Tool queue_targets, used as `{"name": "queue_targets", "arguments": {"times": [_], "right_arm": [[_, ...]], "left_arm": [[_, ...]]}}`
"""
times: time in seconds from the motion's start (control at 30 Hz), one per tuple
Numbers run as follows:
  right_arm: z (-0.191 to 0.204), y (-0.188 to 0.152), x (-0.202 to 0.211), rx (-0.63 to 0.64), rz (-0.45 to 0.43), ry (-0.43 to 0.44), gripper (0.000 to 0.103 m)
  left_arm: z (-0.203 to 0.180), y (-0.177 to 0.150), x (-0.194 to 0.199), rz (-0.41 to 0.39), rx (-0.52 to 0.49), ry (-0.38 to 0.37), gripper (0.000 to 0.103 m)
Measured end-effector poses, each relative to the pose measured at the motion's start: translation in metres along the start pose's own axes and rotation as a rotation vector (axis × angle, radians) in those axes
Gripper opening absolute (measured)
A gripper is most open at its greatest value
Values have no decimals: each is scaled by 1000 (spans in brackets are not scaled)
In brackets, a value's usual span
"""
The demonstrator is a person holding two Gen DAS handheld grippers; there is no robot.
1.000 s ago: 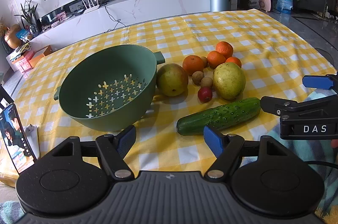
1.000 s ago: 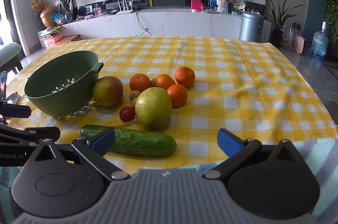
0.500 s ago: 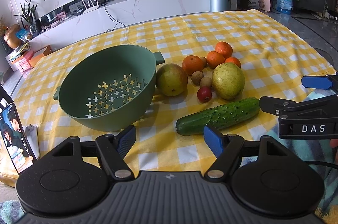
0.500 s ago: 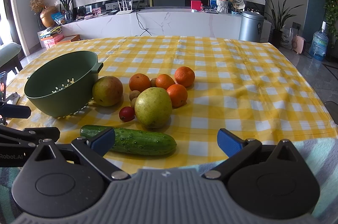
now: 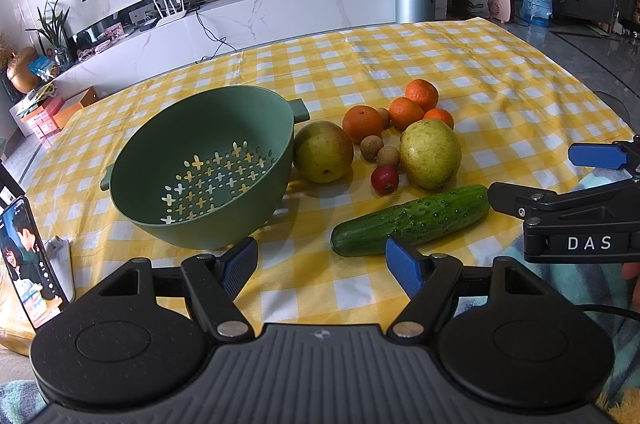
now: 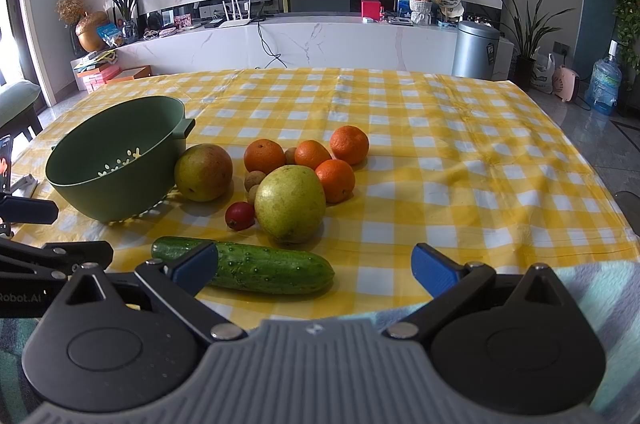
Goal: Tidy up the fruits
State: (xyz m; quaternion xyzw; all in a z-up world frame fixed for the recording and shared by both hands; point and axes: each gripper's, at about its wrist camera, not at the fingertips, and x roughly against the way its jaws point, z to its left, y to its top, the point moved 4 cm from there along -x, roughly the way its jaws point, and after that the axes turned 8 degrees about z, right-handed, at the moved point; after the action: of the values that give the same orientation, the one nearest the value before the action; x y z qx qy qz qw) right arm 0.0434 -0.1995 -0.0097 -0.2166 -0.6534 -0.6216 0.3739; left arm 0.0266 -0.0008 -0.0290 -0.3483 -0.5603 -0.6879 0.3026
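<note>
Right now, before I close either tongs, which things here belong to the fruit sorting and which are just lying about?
Belong to the job:
green colander, empty
two pears
four oranges
small brown fruits
small red fruit
left tongs and right tongs, both open

Just lying about:
cucumber, a vegetable
phone
checked tablecloth

A table under a yellow-and-white checked cloth (image 6: 460, 160) is carrying everything. A green colander (image 5: 200, 168) is sitting at the left, empty. Just right of it two large pears (image 5: 323, 151) (image 5: 430, 153) are flanking four oranges (image 5: 363, 123), some small brown fruits (image 5: 370, 147) and a small red one (image 5: 384, 179) (all crowded together). A cucumber (image 5: 412, 220) is lying nearest the front edge. A phone (image 5: 24, 264) is standing propped at the far left.
</note>
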Motion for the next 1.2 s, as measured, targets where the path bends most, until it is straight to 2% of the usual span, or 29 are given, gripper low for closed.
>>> {"name": "queue_targets", "arguments": {"times": [0.6, 0.73, 0.8, 0.83, 0.93, 1.0, 1.13, 1.2], "right_arm": [[-6, -3, -8, -4, 25, -2, 99], [-3, 0, -16, -5, 53, 31, 99], [-1, 3, -20, -9, 62, 56, 99], [0, 4, -21, -13, 60, 69, 98], [-1, 10, -27, -28, 50, 99, 90], [-3, 15, -31, -41, 51, 112, 85], [-9, 27, -41, -71, 45, 125, 75], [-10, 33, -47, -87, 57, 146, 74]], "left_arm": [[-7, 4, 1, -16, -15, -16, 86], [-8, 10, -3, 35, -28, -33, 82], [-5, 12, -8, 90, -27, -49, 77], [-4, 14, -9, 84, -23, -60, 73], [-1, 20, -11, 72, 20, -117, 69], [0, 25, -14, 30, 32, -136, 67], [-1, 32, -27, 8, 42, -124, 66], [-3, 34, -31, -43, 53, -124, 66]]}}
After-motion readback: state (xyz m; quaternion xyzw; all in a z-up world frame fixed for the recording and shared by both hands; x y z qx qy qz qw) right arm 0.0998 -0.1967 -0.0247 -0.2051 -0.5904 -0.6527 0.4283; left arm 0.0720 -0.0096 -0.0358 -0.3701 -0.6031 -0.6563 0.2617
